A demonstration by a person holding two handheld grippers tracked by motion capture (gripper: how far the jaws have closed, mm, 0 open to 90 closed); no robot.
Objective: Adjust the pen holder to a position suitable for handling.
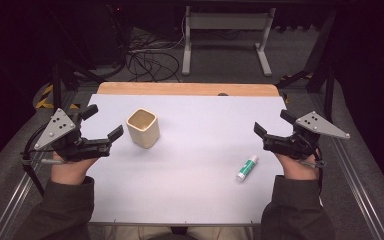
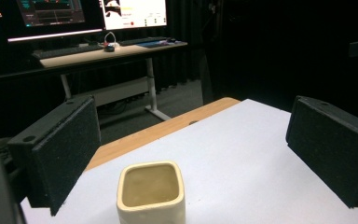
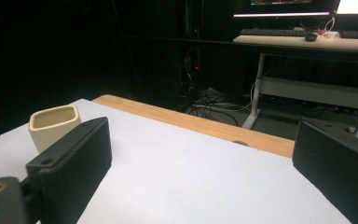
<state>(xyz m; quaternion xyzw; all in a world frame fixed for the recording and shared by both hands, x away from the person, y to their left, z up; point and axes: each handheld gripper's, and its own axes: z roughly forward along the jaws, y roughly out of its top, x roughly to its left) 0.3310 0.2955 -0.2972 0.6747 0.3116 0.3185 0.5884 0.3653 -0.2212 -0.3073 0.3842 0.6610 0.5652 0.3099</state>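
Both jaws spread wide and empty, the left hand-held gripper (image 1: 102,125) hovered just beside the cream cup (image 1: 143,128) on the white surface (image 1: 200,125), while the right hand-held gripper (image 1: 273,126) hung near the tube (image 1: 247,168).

Cream cup (image 1: 143,128): square with rounded corners, glazed, upright, mouth open upward, empty inside. Stands on white sheet, left of centre, toward far half of desk (image 1: 195,165).

White tube (image 1: 247,167): small, green label band, green-tipped end pointing far-right, white cap end near-left. Lies flat, slightly diagonal, right of centre, near half. Well apart from cup.
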